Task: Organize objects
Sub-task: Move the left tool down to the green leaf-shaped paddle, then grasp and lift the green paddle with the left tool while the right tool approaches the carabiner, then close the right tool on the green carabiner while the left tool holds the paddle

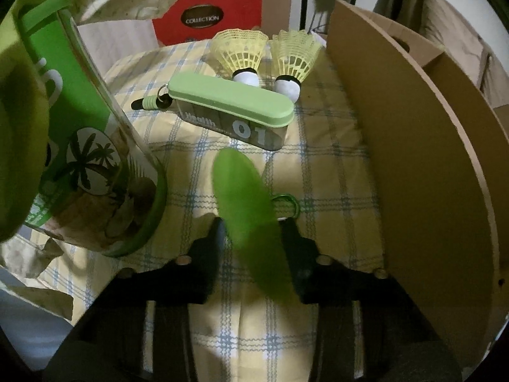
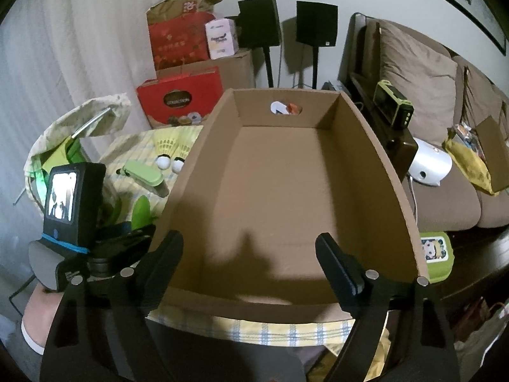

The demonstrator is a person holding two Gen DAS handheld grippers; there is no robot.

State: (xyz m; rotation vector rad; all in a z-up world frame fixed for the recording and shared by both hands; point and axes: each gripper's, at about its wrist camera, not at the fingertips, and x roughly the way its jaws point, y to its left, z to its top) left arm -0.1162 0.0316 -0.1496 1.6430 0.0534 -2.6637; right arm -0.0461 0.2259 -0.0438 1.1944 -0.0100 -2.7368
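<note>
My left gripper (image 1: 254,222) is shut on a flat green paddle-shaped object (image 1: 245,197), held just above the yellow checked cloth (image 1: 334,165); a green ring (image 1: 288,202) shows behind it. Ahead lie a green-lidded case marked 01 (image 1: 232,108) and two yellow shuttlecocks (image 1: 241,52) (image 1: 294,57). A cardboard box (image 1: 413,146) stands to the right. In the right wrist view, my right gripper (image 2: 253,254) is open and empty over the near edge of the empty box (image 2: 280,172). The green object (image 2: 141,210), the case (image 2: 143,176) and the shuttlecocks (image 2: 167,149) lie left of the box.
A green palm-tree bottle (image 1: 86,146) in a floral bag stands close on the left. Red gift boxes (image 2: 181,95) sit behind the table. A brown sofa (image 2: 439,102) with a white device (image 2: 429,165) and a green tin (image 2: 435,251) is right.
</note>
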